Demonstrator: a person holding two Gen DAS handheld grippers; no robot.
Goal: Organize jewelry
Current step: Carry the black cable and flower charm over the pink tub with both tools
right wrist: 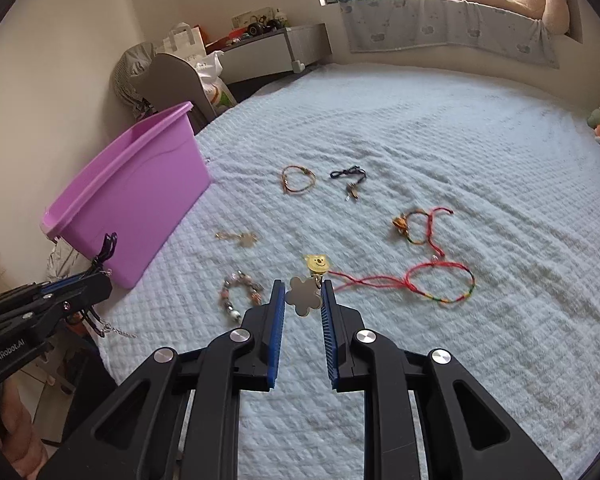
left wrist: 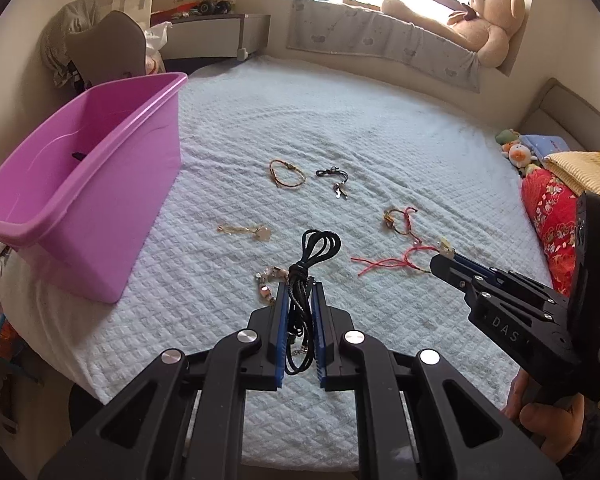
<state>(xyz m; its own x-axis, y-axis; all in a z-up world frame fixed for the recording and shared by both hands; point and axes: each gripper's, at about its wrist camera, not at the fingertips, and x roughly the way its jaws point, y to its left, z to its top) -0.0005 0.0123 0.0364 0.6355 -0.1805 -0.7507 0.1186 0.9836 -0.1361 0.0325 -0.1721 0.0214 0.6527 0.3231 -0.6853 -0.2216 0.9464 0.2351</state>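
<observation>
My left gripper (left wrist: 298,290) is shut on a black cord necklace (left wrist: 314,252), held above the bed; its loops stick out past the fingertips. My right gripper (right wrist: 303,288) is shut on a flower-shaped charm (right wrist: 303,295) with a yellow bear charm (right wrist: 317,263) above it. A pink bin (left wrist: 100,184) stands at the left on the bed, and also shows in the right wrist view (right wrist: 140,196). Several bracelets lie on the white quilt: a beaded one (right wrist: 240,294), red string ones (right wrist: 440,280) (right wrist: 420,222), a brown one (right wrist: 298,179), a black cord piece (right wrist: 348,178) and a gold chain (right wrist: 238,237).
The bed's white quilt (left wrist: 340,128) stretches back to a window seat with a teddy bear (left wrist: 480,20). Red and yellow bedding and plush toys (left wrist: 556,200) lie at the right. A chair (left wrist: 104,46) and low shelf stand behind the bin.
</observation>
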